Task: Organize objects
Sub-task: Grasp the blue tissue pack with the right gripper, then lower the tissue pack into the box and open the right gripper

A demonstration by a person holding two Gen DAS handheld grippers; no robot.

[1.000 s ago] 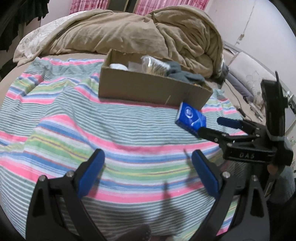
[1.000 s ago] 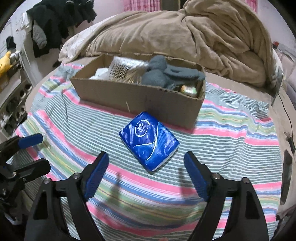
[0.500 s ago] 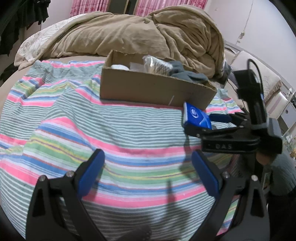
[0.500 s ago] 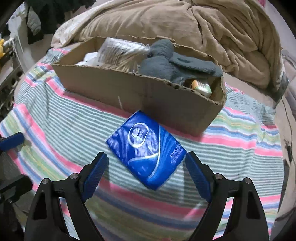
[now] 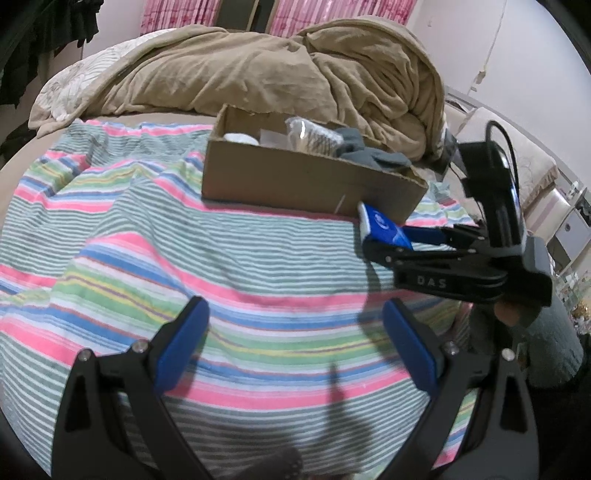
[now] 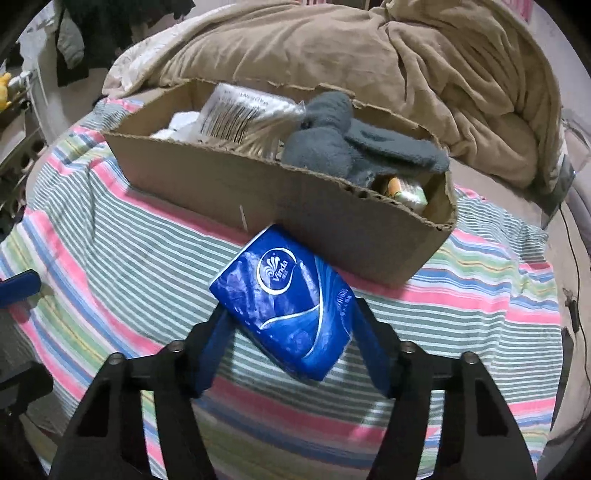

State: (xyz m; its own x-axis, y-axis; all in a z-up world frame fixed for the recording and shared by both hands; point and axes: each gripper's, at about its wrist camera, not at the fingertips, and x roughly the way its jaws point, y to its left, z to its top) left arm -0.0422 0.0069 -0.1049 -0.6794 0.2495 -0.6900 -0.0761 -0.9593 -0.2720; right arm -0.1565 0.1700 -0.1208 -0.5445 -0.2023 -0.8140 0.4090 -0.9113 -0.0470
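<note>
A blue Vinda tissue pack (image 6: 286, 299) sits between the fingers of my right gripper (image 6: 290, 321), which is shut on it just in front of the cardboard box (image 6: 258, 192). The left wrist view shows the same pack (image 5: 382, 227) held in the right gripper (image 5: 384, 240) beside the box (image 5: 295, 181). The box holds a grey sock (image 6: 347, 144), a clear bag with a barcode (image 6: 240, 114), white items and a small jar (image 6: 406, 192). My left gripper (image 5: 295, 343) is open and empty over the striped blanket (image 5: 184, 240).
A tan duvet (image 5: 295, 74) is heaped behind the box. Dark clothes (image 6: 92, 29) hang at the far left. A white bedside unit (image 5: 565, 229) stands to the right of the bed. The bed edge falls away on the right.
My right gripper moved forward onto the tissue pack, closed on it and raised it slightly beside the box. My left gripper stayed open and nearly still.
</note>
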